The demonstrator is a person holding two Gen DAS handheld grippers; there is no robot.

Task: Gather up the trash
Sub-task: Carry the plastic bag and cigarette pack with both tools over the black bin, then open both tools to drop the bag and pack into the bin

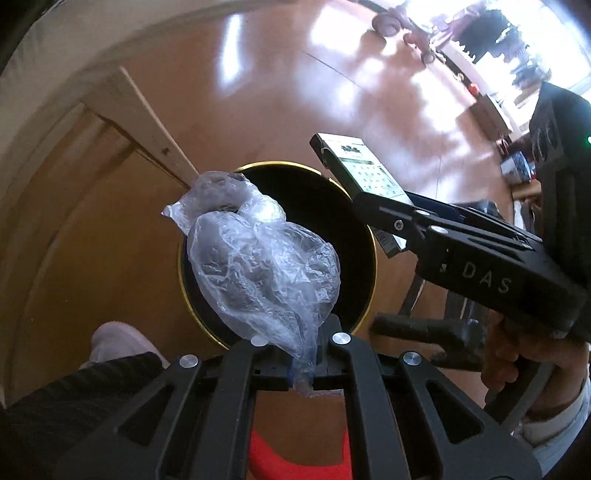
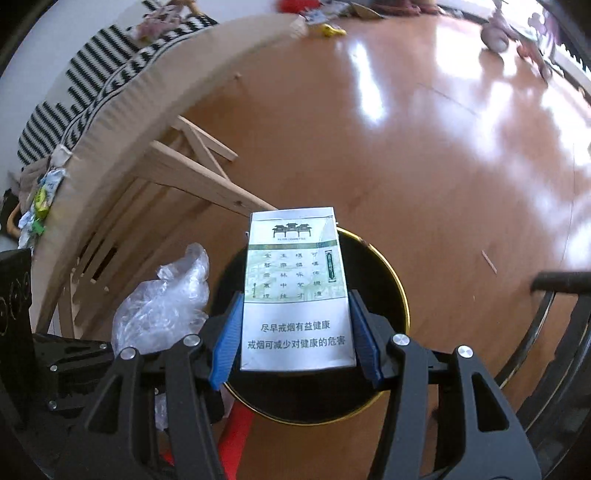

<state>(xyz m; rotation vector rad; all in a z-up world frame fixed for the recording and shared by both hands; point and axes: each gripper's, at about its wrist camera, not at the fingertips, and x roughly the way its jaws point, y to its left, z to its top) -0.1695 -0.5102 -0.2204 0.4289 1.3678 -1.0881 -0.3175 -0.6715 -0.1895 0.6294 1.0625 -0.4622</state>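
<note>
Over the black, gold-rimmed waste bin [image 1: 364, 236] that stands on the glossy wooden floor [image 2: 443, 155], I hold two pieces of trash at once, one in each tool. Beside the bin runs a pale wooden frame [image 2: 192, 173] under a padded edge with a striped cloth [image 2: 92, 74].

My right gripper [image 2: 295, 343] is clamped on a cigarette pack [image 2: 297, 288], its blue pads [image 2: 227, 343] pressing the two narrow sides near the lower end. The pack stands upright above the bin's mouth. I judge it light and stiff, though the thin card would crush under a hard squeeze; the side grip low down suits it.

My left gripper [image 1: 306, 376] is closed on a crumpled clear plastic bag [image 1: 258, 266], pinching one twisted corner while the rest balloons forward over the bin's near rim. I judge it nearly weightless, soft and slippery; a bunched fold is the only sure hold, and on release it may cling to the pads or drift instead of dropping straight.

The left camera shows the right tool from the side, my hand [image 1: 517, 362] on its grip and the pack tilted over the opening. The right camera alone shows the pack's printed face, a small stick [image 2: 489, 261] on the floor and the litter [image 2: 328, 27] far off.
</note>
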